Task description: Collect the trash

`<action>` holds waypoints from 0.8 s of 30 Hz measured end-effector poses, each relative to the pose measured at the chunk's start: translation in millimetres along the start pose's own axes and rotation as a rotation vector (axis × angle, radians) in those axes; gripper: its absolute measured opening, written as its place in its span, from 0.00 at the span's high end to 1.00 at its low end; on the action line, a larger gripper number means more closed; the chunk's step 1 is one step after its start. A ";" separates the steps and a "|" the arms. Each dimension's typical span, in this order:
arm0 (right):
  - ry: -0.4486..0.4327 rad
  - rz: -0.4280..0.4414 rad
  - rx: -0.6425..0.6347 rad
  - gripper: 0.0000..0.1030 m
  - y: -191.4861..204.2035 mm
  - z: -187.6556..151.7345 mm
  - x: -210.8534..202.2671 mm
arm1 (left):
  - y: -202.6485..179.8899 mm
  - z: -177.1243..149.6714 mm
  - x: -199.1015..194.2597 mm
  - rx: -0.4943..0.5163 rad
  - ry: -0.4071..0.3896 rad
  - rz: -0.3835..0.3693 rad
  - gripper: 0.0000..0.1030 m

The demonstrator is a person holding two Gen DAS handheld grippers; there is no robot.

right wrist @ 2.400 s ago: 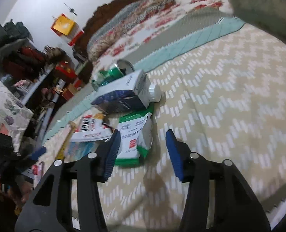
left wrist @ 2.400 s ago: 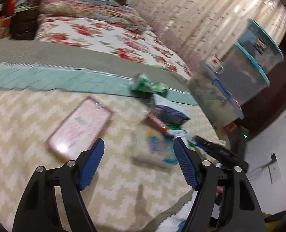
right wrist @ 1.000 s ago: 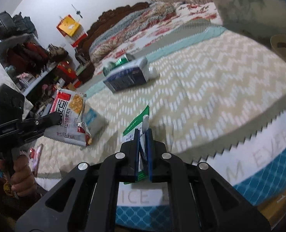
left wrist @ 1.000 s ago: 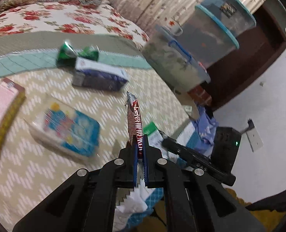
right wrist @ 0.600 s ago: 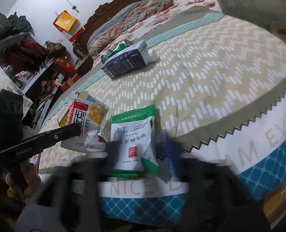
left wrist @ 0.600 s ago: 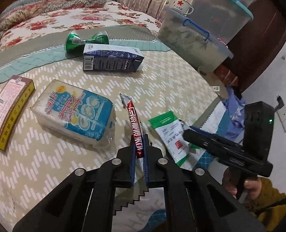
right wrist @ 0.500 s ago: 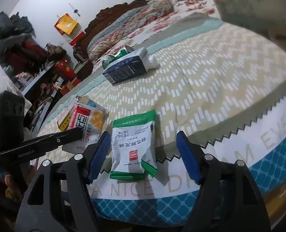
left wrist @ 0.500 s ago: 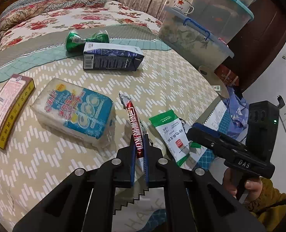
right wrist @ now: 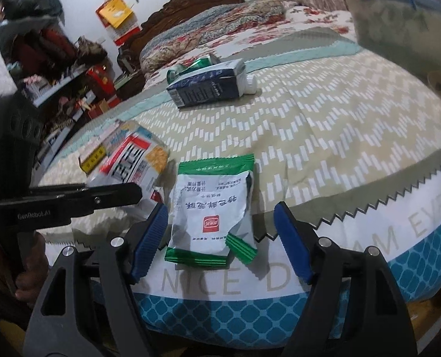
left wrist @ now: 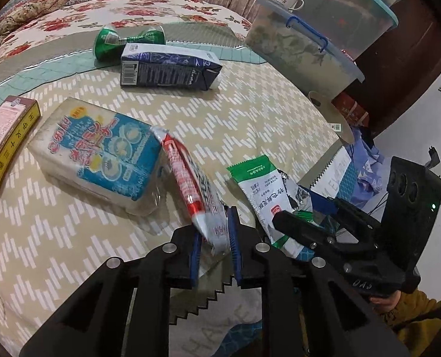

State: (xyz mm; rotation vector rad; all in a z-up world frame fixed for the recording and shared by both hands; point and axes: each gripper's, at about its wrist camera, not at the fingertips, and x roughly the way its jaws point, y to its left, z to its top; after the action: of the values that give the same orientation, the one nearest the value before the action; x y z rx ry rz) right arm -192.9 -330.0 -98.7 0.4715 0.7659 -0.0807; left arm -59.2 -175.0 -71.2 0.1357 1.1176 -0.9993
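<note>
Two wrappers at the bed's edge. Left wrist view: left gripper (left wrist: 213, 248), jaws opening, red wrapper (left wrist: 190, 189) slipping loose between them; let it drop flat. Right wrist view: right gripper (right wrist: 220, 242) gapes wide, clear of the green packet (right wrist: 213, 208) lying between its pads.

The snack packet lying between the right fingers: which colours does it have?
White with green ends and a small red logo; the snack packet shows best in the right wrist view.

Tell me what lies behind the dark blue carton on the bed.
Behind the dark blue carton lies a crushed green can on its side, touching or nearly touching it. The carton hides the can's lower edge, and any smaller litter between them cannot be seen.
</note>
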 end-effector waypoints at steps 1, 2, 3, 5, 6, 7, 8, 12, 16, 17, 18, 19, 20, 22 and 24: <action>0.000 -0.010 -0.016 0.27 2.2 -0.6 0.8 | 0.1 -0.2 1.1 -0.001 0.002 0.001 0.85; 0.001 -0.016 -0.027 0.27 3.4 -1.3 1.0 | 0.1 -0.3 2.3 -0.001 0.004 0.001 0.85; 0.001 -0.027 -0.045 0.27 5.6 -1.9 1.7 | 0.9 -0.7 3.6 -0.003 0.007 0.001 0.85; -0.001 -0.042 -0.066 0.27 8.1 -2.9 3.2 | 1.6 -0.7 5.6 -0.006 0.011 0.004 0.85; -0.002 -0.053 -0.080 0.27 9.8 -3.5 3.8 | 3.0 -0.8 6.8 -0.011 0.014 0.006 0.85; -0.003 -0.060 -0.091 0.27 11.0 -4.2 4.2 | 3.8 -0.8 7.5 -0.014 0.016 0.008 0.85; -0.004 -0.065 -0.099 0.27 11.9 -4.7 4.6 | 4.8 -0.8 8.0 -0.018 0.016 0.011 0.85; -0.015 -0.100 -0.150 0.27 17.5 -7.9 7.0 | 6.3 -1.3 9.7 -0.021 0.008 0.043 0.85; -0.024 -0.153 -0.214 0.29 24.9 -11.8 10.0 | 7.0 -2.5 9.0 -0.022 0.000 0.065 0.85; -0.027 -0.165 -0.225 0.31 26.3 -12.9 10.3 | 7.0 -2.8 8.5 -0.019 -0.004 0.073 0.85; -0.030 -0.175 -0.234 0.37 27.0 -13.5 10.4 | 7.1 -3.0 8.0 -0.017 -0.005 0.076 0.85; -0.036 -0.184 -0.242 0.44 26.9 -13.6 10.1 | 7.1 -3.4 7.7 -0.017 -0.007 0.077 0.85; -0.038 -0.185 -0.241 0.46 25.8 -13.4 9.7 | 7.1 -3.7 7.6 -0.017 -0.007 0.078 0.85; -0.043 -0.180 -0.234 0.56 23.0 -12.8 8.8 | 7.2 -3.8 7.4 -0.017 -0.007 0.079 0.85; -0.048 -0.164 -0.218 0.63 19.5 -11.9 6.9 | 7.3 -4.0 7.4 -0.016 -0.008 0.080 0.85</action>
State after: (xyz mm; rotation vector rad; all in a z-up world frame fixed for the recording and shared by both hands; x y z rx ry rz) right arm -191.0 -306.7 -103.4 0.1986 0.7559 -0.1590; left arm -56.1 -173.1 -81.7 0.1625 1.1045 -0.9193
